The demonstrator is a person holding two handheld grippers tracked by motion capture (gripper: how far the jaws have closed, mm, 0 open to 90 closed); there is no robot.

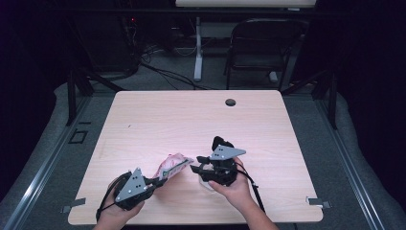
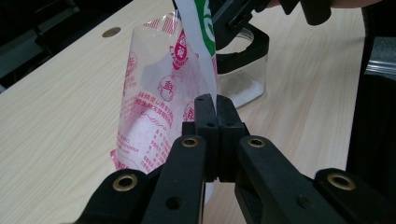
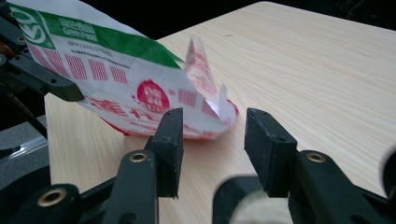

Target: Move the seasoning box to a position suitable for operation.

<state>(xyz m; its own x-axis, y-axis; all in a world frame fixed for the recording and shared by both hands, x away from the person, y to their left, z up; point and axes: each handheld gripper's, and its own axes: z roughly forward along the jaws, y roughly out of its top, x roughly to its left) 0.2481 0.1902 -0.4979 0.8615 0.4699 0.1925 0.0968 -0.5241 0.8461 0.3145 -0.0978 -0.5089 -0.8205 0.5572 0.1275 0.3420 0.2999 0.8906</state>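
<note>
A printed plastic bag (image 1: 172, 165) with pink and green lettering is held off the wooden table (image 1: 158, 120) near its front edge, between the two hands. The left gripper (image 1: 160, 181) is seen in the high view at the front left of the table, and its jaws are pressed fully together on an edge of the bag (image 2: 159, 107), as the left gripper view shows, with the thin film pinched between the pads. The right gripper (image 1: 195, 168) is held just beside the bag's other end, above a small clear container (image 2: 243, 74) with a black rim and some white grains in it. In the right gripper view its jaws are spread wide apart with nothing clamped between them; the bag's torn corner (image 3: 205, 109) is seen just beyond them.
</note>
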